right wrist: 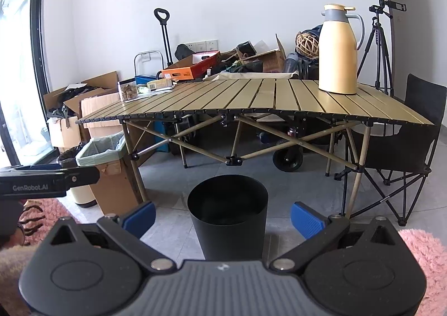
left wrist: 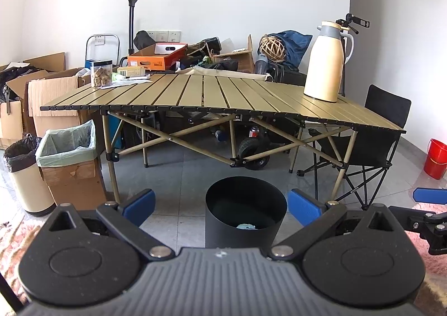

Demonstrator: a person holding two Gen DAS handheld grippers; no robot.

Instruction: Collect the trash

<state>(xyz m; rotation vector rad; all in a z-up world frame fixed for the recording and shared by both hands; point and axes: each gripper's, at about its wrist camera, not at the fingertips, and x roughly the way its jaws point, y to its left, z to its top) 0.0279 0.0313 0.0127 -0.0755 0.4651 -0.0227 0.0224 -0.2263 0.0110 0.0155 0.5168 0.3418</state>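
Bright, even daylight from a blown-out window [right wrist: 16, 64] at left; sharp focus, fisheye-curved edges.

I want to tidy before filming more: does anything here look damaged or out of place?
The cardboard box serving as a lined bin beside the folding table has torn, peeling paper on its front. Nothing else stands out.

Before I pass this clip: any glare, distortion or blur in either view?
Left wrist view: sharp, but fisheye bows the table edge, and daylight sheens the floor near the red bucket. Right wrist view: the window at left is blown out, and the black bin interior is too dark to read.
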